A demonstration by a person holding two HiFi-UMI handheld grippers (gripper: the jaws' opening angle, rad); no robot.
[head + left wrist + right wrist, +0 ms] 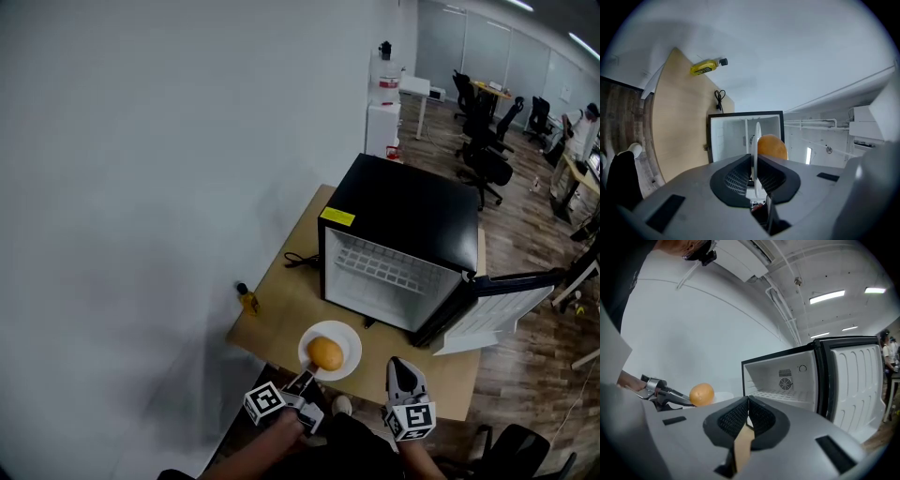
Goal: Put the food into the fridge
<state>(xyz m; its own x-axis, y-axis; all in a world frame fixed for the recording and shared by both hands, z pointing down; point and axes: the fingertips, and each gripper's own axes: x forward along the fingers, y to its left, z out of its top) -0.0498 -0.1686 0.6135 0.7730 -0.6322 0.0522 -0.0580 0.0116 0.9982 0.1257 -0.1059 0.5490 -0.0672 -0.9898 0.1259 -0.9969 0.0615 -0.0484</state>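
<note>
A round orange-brown piece of food (325, 353) lies on a white plate (349, 364) at the front of the wooden table (281, 309). My left gripper (305, 380) is shut on the plate's near rim; in the left gripper view the thin plate edge (756, 138) runs between the pads, with the food (772, 147) just beyond. The black mini fridge (403, 211) stands behind the plate, its white inside (389, 277) showing through the open door. My right gripper (402, 364) hovers to the right of the plate, shut and empty (748, 401).
The fridge door (511, 300) swings out to the right over the table's edge. A yellow bottle (247, 299) stands at the table's left edge near the wall, and a black cable (298, 260) lies beside the fridge. Office chairs and desks fill the far right.
</note>
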